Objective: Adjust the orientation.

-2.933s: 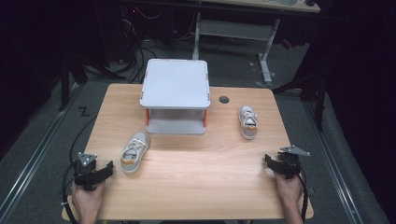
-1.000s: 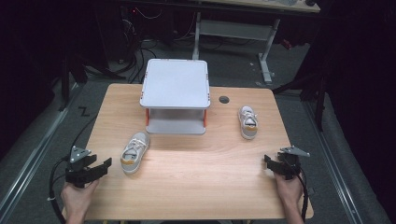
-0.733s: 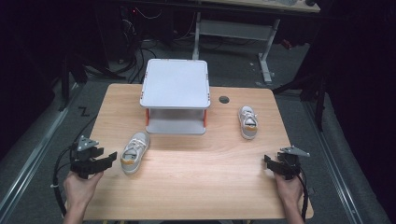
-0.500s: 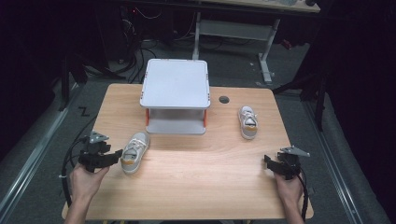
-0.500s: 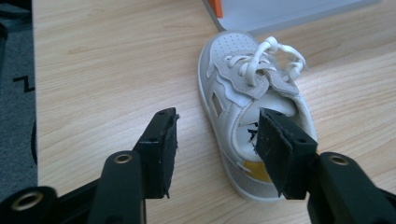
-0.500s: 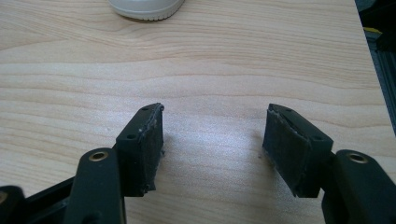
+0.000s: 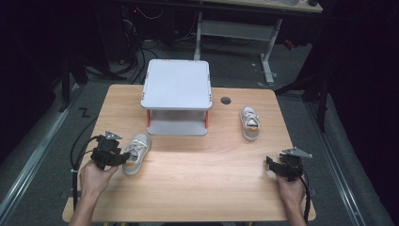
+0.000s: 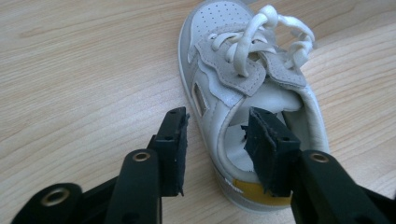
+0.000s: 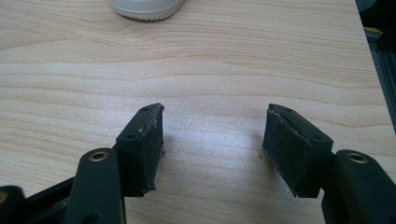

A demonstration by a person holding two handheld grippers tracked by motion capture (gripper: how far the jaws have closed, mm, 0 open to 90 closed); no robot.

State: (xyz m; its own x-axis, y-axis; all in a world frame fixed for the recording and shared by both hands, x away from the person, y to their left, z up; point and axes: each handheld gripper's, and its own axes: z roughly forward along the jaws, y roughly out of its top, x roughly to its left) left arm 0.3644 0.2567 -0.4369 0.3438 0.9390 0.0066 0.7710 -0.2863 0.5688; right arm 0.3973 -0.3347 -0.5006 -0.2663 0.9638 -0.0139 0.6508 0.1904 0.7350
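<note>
Nearest edge of the wooden desk [image 7: 197,188]: two forearms entering from below, a gripper in each hand. Left gripper [image 7: 123,158] at the heel of the near shoe [image 7: 135,153], jaws partly open and just been closing, one jaw outside the shoe's side wall, the other inside the ankle opening, side wall between them; from the left gripper view [image 8: 217,142], a sliver of gap still visible at the outer jaw, firm contact not certain. Near shoe: grey and white, white laces, yellow patch at the heel, lying upright on its sole, toe pointing away toward the stand, just beside the stand's front left corner. Right gripper [image 7: 272,165] resting low over bare wood near the desk's right front corner, jaws wide apart with nothing between them [image 9: 212,140]. Farther back, right of centre: second shoe [image 7: 250,123], same colours, upright, well apart from both grippers. Beyond the near shoe, at desk centre: white two-level stand [image 7: 176,84] with orange posts. Just right of the stand's top: small round hole [image 7: 226,100] in the desk
</note>
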